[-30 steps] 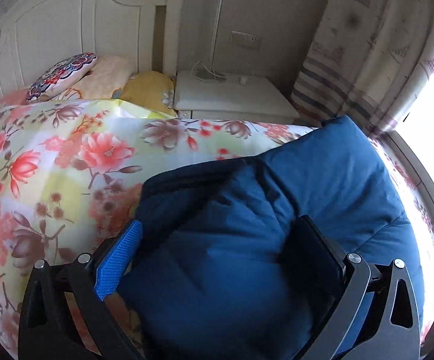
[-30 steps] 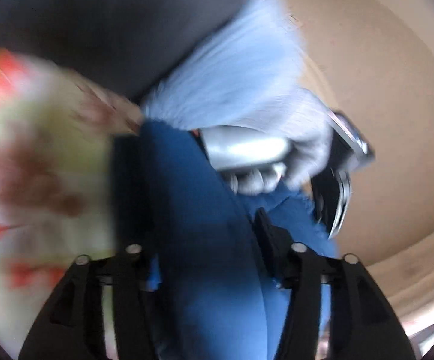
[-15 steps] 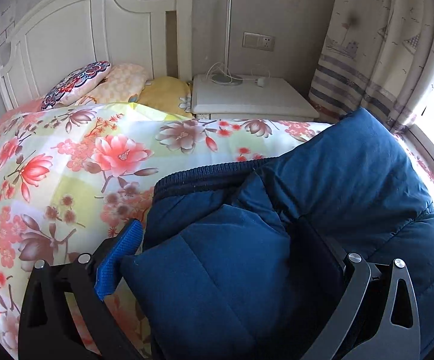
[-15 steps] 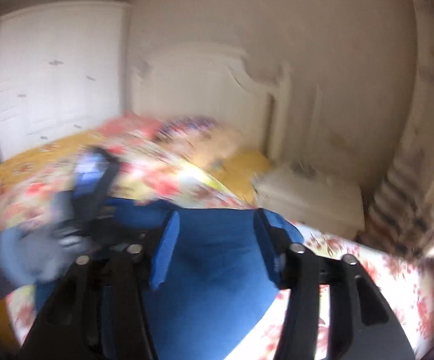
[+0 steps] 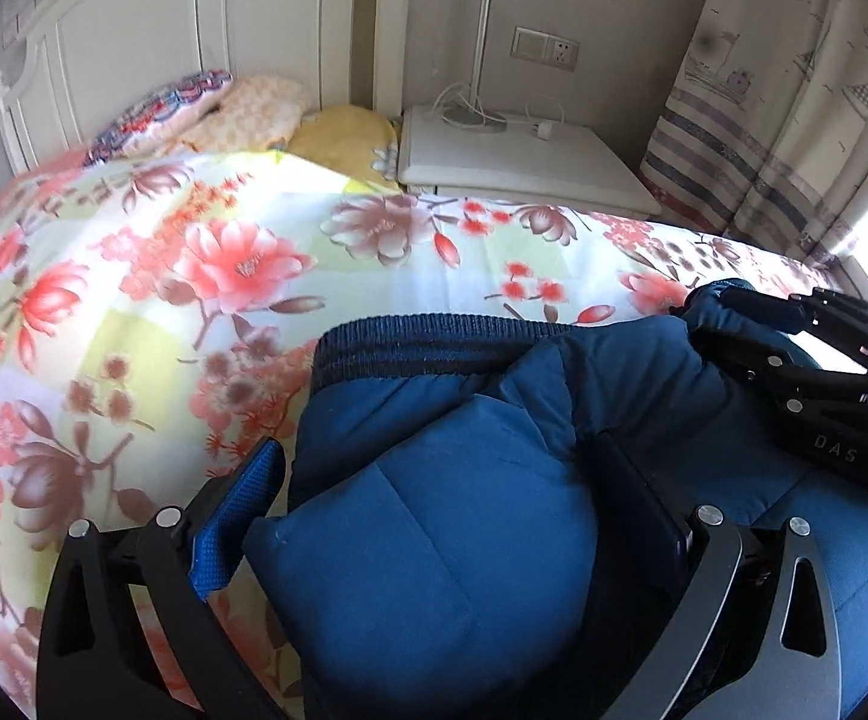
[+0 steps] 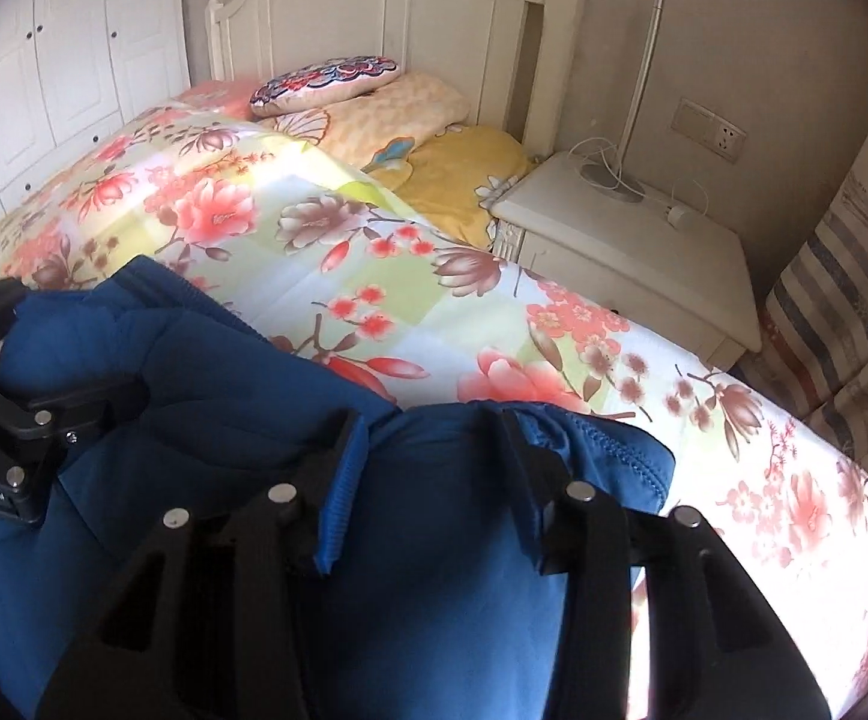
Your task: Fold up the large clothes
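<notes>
A dark blue padded jacket (image 5: 434, 528) lies bunched on a floral bedspread (image 5: 194, 276). Its ribbed hem (image 5: 434, 342) faces the headboard. My left gripper (image 5: 434, 492) is shut on a thick fold of the jacket, which fills the space between its fingers. My right gripper (image 6: 434, 450) is shut on another fold of the jacket (image 6: 206, 372) near its zipper edge (image 6: 620, 450). The right gripper also shows at the right edge of the left wrist view (image 5: 752, 324), and the left gripper's body shows at the left edge of the right wrist view (image 6: 20, 420).
A white headboard (image 6: 410, 18) and pillows (image 6: 344, 84) are at the far end. A white nightstand (image 6: 632, 240) with a lamp pole and cable stands beside the bed. Striped curtains (image 5: 752, 120) hang on the right. White wardrobe doors (image 6: 62, 48) are at the left.
My right gripper swung round with its fold of jacket and now faces the headboard, beside my left gripper. The raised jacket panel has come down flatter on the bed.
</notes>
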Available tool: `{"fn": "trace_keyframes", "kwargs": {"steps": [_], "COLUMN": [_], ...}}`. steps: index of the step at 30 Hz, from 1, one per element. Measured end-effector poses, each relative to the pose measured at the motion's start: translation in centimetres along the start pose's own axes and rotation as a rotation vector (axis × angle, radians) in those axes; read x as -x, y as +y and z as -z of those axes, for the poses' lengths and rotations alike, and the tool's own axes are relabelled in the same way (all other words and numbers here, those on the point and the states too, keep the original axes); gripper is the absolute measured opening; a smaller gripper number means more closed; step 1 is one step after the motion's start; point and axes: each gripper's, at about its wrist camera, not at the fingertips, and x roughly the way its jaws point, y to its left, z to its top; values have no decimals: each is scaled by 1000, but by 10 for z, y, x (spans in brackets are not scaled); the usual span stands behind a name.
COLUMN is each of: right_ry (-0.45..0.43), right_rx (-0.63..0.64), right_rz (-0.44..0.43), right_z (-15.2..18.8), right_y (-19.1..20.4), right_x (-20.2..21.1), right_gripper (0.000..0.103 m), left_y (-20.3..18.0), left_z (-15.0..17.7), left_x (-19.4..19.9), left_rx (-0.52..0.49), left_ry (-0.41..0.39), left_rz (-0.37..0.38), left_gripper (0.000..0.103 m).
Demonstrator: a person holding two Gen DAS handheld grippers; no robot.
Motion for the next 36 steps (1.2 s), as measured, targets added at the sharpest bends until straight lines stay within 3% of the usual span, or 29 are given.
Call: {"fn": "trace_keyframes", "kwargs": {"steps": [4, 5, 8, 10, 11, 12, 14, 17, 19, 23, 25, 27, 30, 33, 36], "right_ry": [-40, -40, -4, 45, 86, 108, 38, -71, -96, -36, 48, 132, 212, 233, 220], "right_rx": [-27, -24, 25, 66, 86, 103, 120, 121, 181, 336, 394, 407, 441, 529, 641], "right_rz": [-7, -4, 33, 81, 142, 198, 210, 110, 20, -52, -30, 10, 49, 138, 239], "right_z": [7, 7, 2, -4, -9, -15, -25, -39, -47, -48, -40, -34, -34, -29, -17], "right_y": [-6, -5, 3, 9, 14, 20, 32, 59, 90, 144, 160, 166, 175, 193, 213], "right_x": [7, 8, 9, 13, 16, 23, 49, 81, 91, 70, 38, 7, -11, -21, -29], "right_gripper": [43, 43, 44, 49, 56, 57, 57, 56, 54, 39, 28, 26, 27, 24, 11], "left_y": [17, 19, 21, 26, 28, 28, 21, 0, -17, -25, -8, 3, 2, 3, 5], "left_z": [1, 2, 11, 28, 38, 57, 87, 128, 148, 164, 169, 172, 175, 176, 177], "left_x": [-1, 5, 63, 121, 143, 172, 200, 203, 191, 151, 140, 130, 130, 129, 127], "left_rx": [82, 93, 102, 118, 123, 120, 96, 36, -21, -51, 34, 104, 114, 125, 141], "left_ry": [10, -9, -168, -293, -330, -375, -414, -377, -357, -308, -302, -282, -281, -274, -252], "left_rz": [96, 88, -87, -62, -55, -50, -16, 61, 51, 33, 109, 161, 148, 149, 162], "left_gripper": [99, 99, 95, 96, 97, 97, 98, 98, 98, 99, 99, 99, 99, 99, 99]}}
